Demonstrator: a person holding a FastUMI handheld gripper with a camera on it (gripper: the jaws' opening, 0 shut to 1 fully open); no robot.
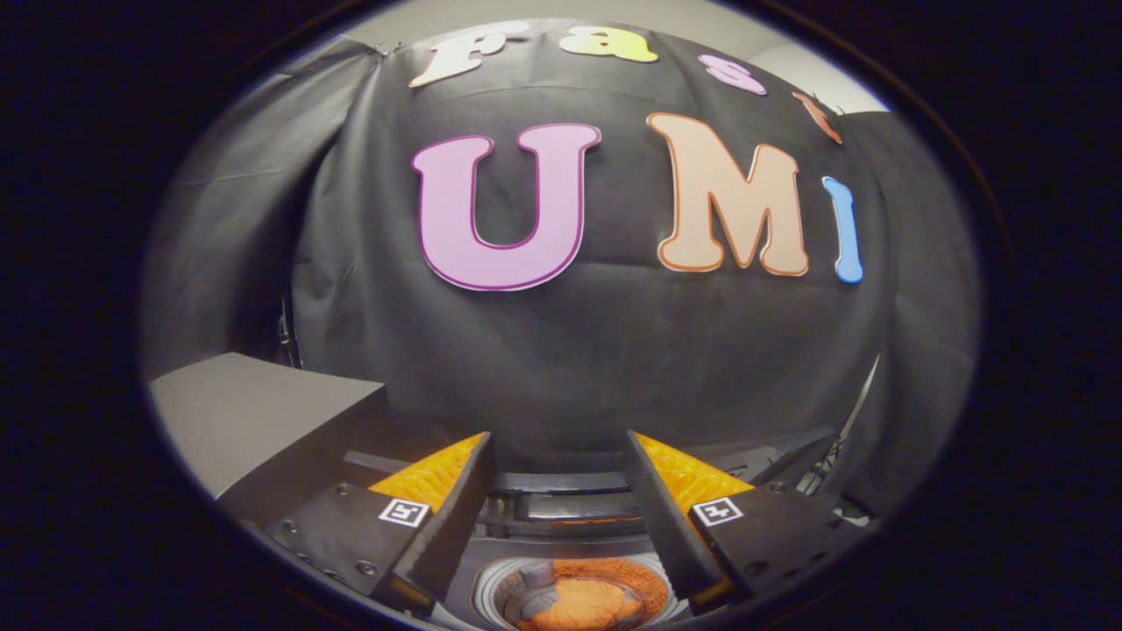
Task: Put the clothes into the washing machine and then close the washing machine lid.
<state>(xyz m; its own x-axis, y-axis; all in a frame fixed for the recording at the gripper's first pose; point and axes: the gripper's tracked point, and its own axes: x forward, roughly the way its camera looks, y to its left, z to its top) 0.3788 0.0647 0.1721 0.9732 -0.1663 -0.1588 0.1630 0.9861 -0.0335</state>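
Observation:
My gripper (557, 451) is open, its two fingers spread wide with nothing between them, held above the washing machine (561, 504). Below and between the fingers the round drum opening (653, 585) shows, and an orange garment (583, 606) lies inside it. The machine's dark top and raised rear panel run just beyond the fingertips. I cannot make out the lid's position.
A grey box-like surface (241, 412) stands to the left of the machine, beside the left finger. The booth's black cloth wall (614, 350) hangs close behind the machine.

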